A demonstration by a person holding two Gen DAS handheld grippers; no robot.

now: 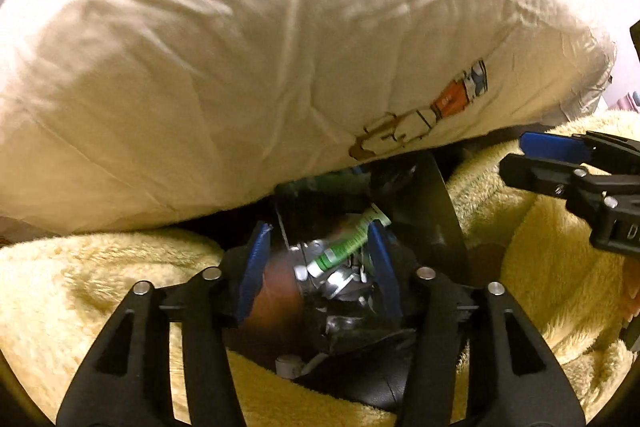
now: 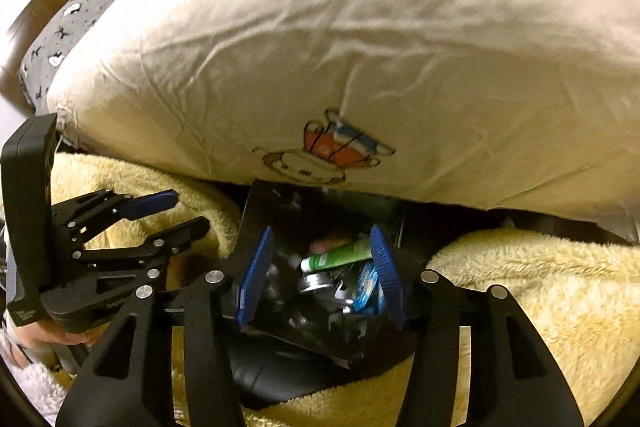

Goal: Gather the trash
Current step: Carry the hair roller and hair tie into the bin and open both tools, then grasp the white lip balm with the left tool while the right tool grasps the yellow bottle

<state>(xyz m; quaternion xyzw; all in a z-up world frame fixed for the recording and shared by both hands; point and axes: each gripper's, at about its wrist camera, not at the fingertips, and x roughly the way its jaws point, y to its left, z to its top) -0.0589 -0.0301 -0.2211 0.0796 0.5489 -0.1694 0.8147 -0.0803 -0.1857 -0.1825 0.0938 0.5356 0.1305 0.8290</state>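
Below the big cream pillow [image 1: 248, 67] with its cartoon print, a black bag [image 2: 320, 331] sits sunk in the yellow fleece blanket [image 1: 88, 287], holding trash: a green tube [image 1: 344, 247], crumpled foil [image 1: 340, 283] and a blue wrapper [image 2: 366, 287] (other bits too blurred to name). Both tools hover just over the bag's mouth; the left hand-held gripper [image 1: 320, 263] has its blue pads spread with nothing between them, and the right hand-held gripper [image 2: 320, 271] is likewise spread and empty

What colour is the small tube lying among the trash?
Green with a white cap; the tube shows best in the right wrist view.
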